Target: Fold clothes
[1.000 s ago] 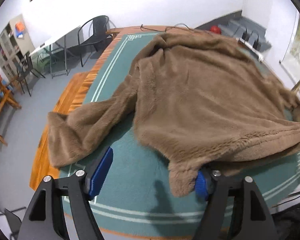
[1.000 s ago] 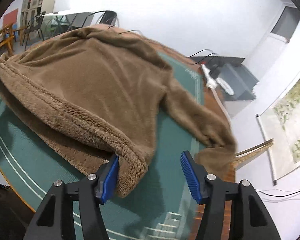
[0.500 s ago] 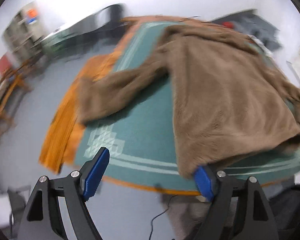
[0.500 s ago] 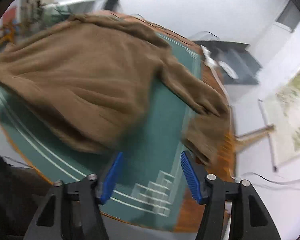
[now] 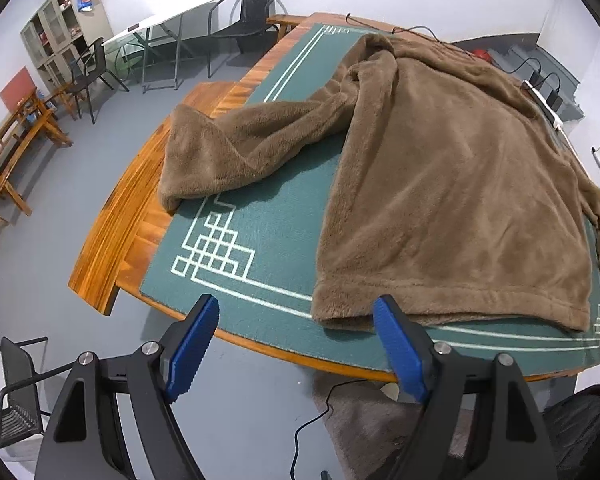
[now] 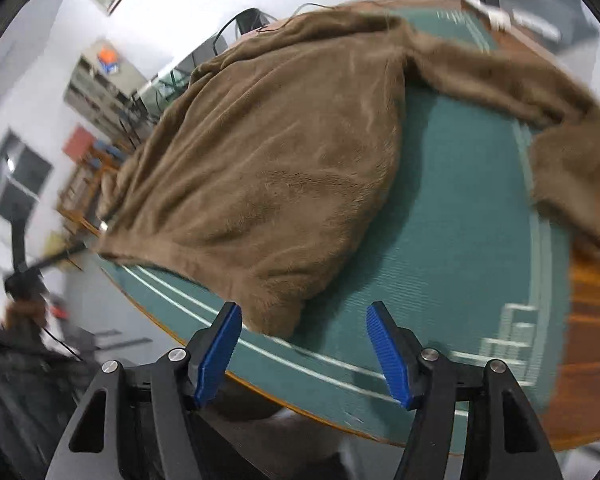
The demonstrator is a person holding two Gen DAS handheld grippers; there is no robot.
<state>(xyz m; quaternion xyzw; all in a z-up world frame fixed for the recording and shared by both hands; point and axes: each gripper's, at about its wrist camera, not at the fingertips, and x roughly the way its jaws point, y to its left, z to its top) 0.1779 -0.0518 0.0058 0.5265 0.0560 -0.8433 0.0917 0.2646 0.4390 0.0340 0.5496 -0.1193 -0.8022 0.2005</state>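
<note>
Two grippers hover off the near edge of the table, and neither has hold of anything. The left gripper (image 5: 294, 354) has its blue pads spread wide at the bottom of the left wrist view; its right-hand pad overlaps the hem of the brown fleece garment (image 5: 452, 184) in the picture, but nothing lies between the pads. The right gripper (image 6: 304, 354), at the bottom of the right wrist view, is opening, with only green mat (image 6: 452, 248) and the table edge showing in the gap; the garment's lower corner sits just above its left pad.

The garment lies face-flat across the centre and right of the left view, one sleeve (image 5: 236, 152) stretched toward the left of the frame and draped over the mat's edge onto the wooden table (image 5: 112, 232). The other sleeve (image 6: 540, 92) trails to the upper right of the right view and hangs off the far side.

Several things could spoil the fold from here. The hem runs very near the table's edge, so a pinch that pulls toward the person could drag the heavy fleece off. Thick pile may let a pad catch only the top layer, and the fold would then come up lopsided. The dangling sleeves could pull the body askew once it lifts. The right view is blurred, so that gripper's aim at the corner is uncertain.
</note>
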